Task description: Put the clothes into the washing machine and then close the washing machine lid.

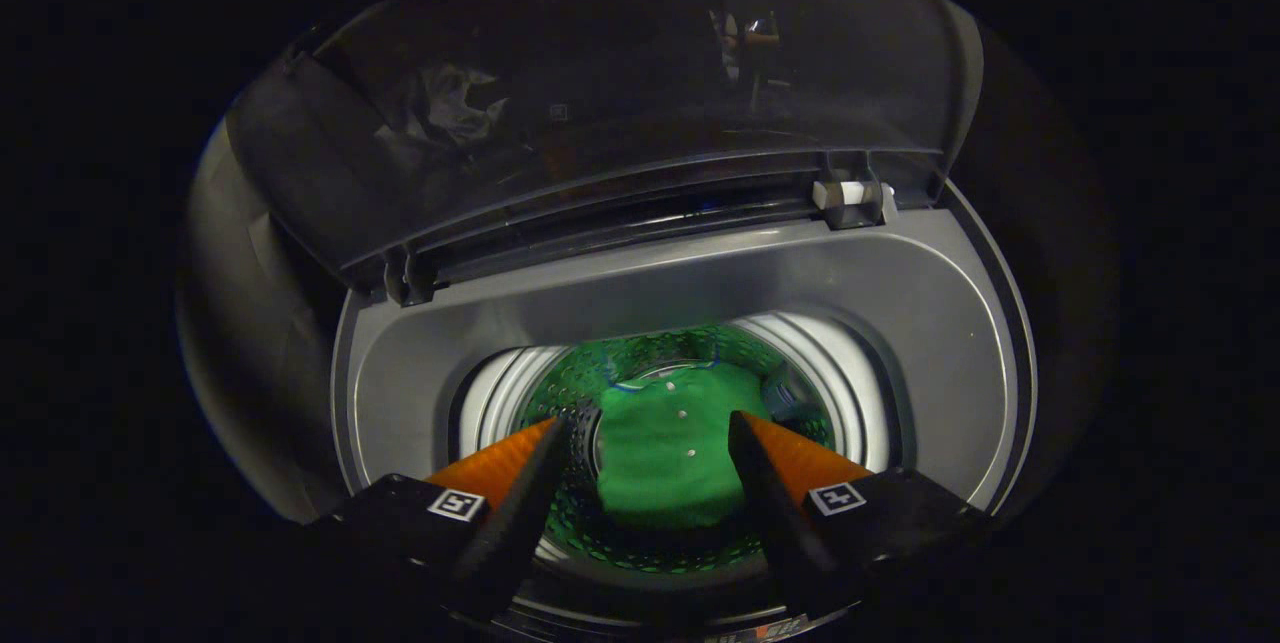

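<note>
1. A green buttoned garment (665, 458) lies crumpled in the washing machine (900, 323) drum, under the raised lid (600, 113).
2. The gripper (648, 423) hangs above, fingers spread wide and empty; the garment shows between them, below.

You can't see the whole green garment (665, 458) — its side edges slip behind the two fingers low in the frame, and its lower hem fades into the dark drum (800, 403). Whether the gripper (650, 423), fingers spread wide, touches the cloth is not clear to you; the tips seem to hang above it. The small pale dots on the fabric are too small to tell apart as buttons or snaps. The raised lid (600, 93) in the upper half is dim and glossy, and the reflections on it are murky shapes you cannot identify. The washing machine (900, 303) loses its front rim under the finger bases at the bottom.
</note>
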{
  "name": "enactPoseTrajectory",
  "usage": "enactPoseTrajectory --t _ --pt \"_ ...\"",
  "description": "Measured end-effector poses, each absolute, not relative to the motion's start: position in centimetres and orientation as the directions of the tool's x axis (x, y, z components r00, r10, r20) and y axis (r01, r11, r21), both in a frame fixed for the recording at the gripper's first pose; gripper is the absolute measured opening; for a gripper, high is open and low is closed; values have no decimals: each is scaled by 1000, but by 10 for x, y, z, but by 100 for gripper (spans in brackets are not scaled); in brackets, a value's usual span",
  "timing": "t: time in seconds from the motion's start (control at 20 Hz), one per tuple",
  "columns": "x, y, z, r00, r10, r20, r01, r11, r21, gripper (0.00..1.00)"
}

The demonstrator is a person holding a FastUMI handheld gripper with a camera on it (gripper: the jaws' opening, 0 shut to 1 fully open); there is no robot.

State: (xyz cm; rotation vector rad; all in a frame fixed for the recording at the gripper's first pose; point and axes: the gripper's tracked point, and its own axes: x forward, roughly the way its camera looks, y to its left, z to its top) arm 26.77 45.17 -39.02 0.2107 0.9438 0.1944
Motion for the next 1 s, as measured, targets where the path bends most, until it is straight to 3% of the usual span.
enactPoseTrajectory --t 0.5,1.0 --pt "247 443 -353 626 255 -737 -105 964 245 99" --pt "232 426 -267 727 250 -639 -146 966 212 99"
